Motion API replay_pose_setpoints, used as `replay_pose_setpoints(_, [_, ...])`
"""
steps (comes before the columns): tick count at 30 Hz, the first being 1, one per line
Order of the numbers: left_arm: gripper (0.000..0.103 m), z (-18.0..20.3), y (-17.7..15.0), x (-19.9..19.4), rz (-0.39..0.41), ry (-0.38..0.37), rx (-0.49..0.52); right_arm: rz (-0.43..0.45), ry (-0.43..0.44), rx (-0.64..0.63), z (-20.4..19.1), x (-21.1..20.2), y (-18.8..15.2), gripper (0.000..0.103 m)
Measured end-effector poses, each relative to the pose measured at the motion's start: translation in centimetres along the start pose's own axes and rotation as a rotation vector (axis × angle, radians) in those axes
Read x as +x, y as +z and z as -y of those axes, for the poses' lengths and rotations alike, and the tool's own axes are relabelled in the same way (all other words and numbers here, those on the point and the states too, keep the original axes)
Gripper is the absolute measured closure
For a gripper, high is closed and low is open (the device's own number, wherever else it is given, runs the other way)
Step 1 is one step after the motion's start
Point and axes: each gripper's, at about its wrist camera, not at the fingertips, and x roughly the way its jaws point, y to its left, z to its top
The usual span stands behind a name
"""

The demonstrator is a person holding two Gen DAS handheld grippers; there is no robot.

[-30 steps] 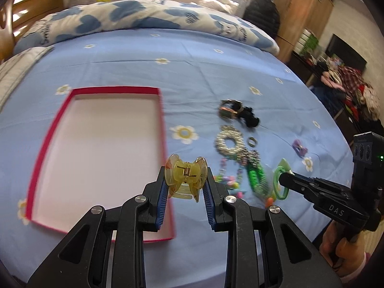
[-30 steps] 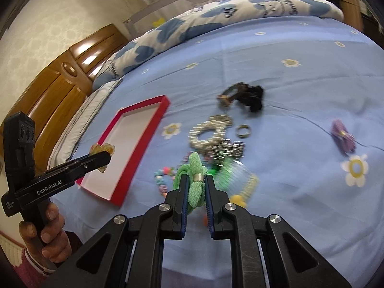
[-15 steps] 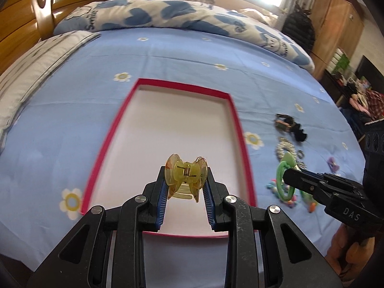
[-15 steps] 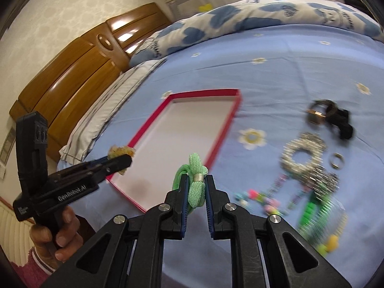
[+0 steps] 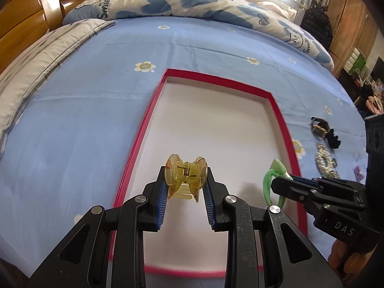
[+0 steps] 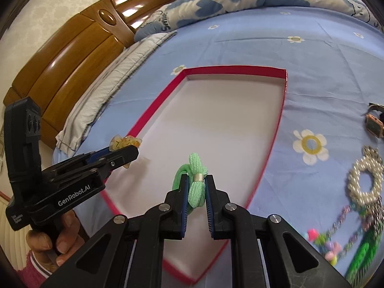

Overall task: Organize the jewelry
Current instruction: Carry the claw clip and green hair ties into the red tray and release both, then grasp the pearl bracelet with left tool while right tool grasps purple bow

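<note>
Two handheld grippers, each gripping a hair accessory, poised over a red-rimmed tray on a flowered bed

The left gripper clamps a translucent amber claw clip, spring uppermost, between ribbed blue pads; the right gripper pinches a green mesh-knit hair tie at its metal band. Both tilt downward above the shallow, white-floored tray, the clip near its left rim. A pearl ring, square-faced watch and coloured beads lie on the blue sheet to the tray's right
</note>
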Motion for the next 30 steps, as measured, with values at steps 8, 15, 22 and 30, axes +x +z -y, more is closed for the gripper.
replay_pose_setpoints(8, [0.077, 0.2, -0.1, 2.2, -0.045, 0.012, 0.018, -0.051, -0.03, -0.004, 0.7, 2.3, 1.0, 0.086])
replay_pose_setpoints(15, [0.077, 0.0, -0.5, 2.8, -0.062, 0.016, 0.01, -0.058, -0.034, -0.015, 0.8, 2.3, 1.2, 0.084])
replay_pose_setpoints(22, [0.068, -0.1, -0.5, 2.0, -0.058, 0.02, 0.006, -0.047, -0.027, -0.006, 0.5, 1.7, 1.3, 0.073])
replay_pose_setpoints(30, [0.06, 0.7, -0.7, -0.7, -0.015, 0.032, 0.011, 0.01, -0.009, 0.016, 0.4, -1.5, 0.8, 0.069])
